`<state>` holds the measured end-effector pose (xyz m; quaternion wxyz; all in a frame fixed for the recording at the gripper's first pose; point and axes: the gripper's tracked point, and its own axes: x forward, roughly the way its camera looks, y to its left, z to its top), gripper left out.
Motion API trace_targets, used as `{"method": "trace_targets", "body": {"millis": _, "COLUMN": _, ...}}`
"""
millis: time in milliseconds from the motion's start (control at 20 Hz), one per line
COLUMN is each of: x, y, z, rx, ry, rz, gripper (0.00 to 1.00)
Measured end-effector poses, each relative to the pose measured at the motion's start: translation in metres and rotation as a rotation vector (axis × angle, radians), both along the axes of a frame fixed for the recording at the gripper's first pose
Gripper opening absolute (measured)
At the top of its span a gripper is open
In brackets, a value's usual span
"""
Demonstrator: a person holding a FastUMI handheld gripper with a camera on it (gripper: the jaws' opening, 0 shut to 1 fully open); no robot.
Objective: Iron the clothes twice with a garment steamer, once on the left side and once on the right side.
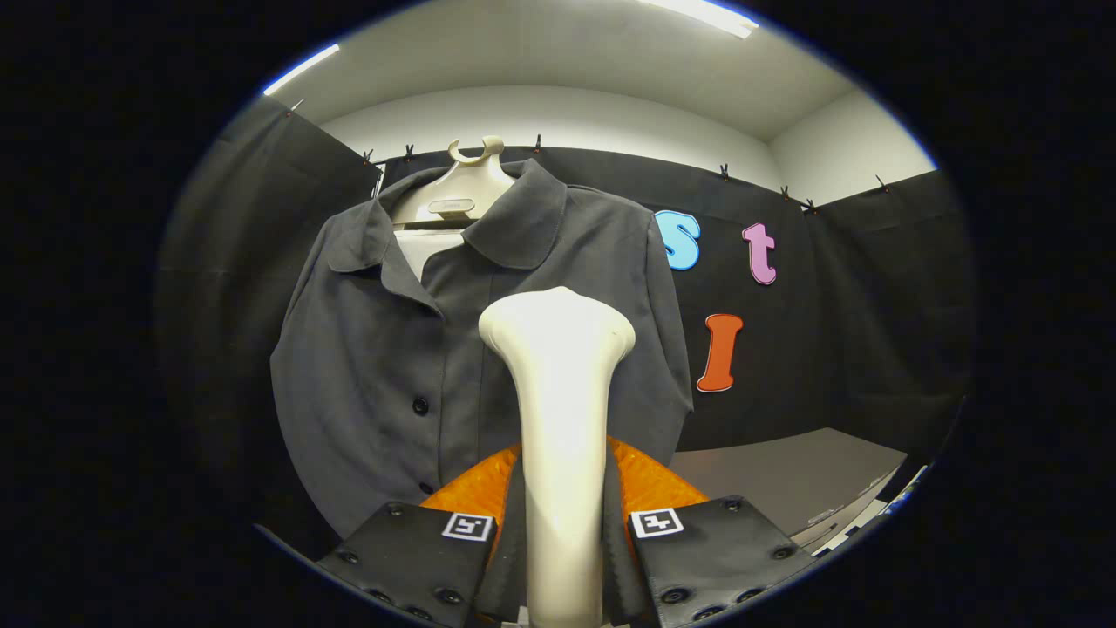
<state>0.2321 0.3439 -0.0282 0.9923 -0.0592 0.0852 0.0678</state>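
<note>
A dark grey button-up shirt (pixel 384 349) hangs on a cream hanger (pixel 462 187) in front of the booth's black wall. My gripper (pixel 562 506) is shut on the cream handle of a garment steamer (pixel 562 392), both fingers pressing its sides. The steamer's wide head rises just ahead of the fingers and stands in front of the shirt's right half, near the button line. Whether the head touches the cloth I cannot tell. Several dark buttons run down the shirt's front.
A grey table top (pixel 785 480) lies to the right, below the shirt's hem, with some objects at its near right edge. Black cloth walls close in on the left and right sides.
</note>
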Motion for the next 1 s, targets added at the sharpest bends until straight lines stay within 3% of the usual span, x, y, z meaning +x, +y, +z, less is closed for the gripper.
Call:
{"method": "trace_targets", "body": {"millis": 400, "x": -0.017, "y": -0.004, "z": -0.031, "rx": -0.025, "ry": 0.043, "rz": 0.013, "gripper": 0.44}}
{"method": "trace_targets", "body": {"millis": 1000, "x": -0.062, "y": -0.013, "z": -0.12, "rx": -0.09, "ry": 0.186, "rz": 0.041, "gripper": 0.44}}
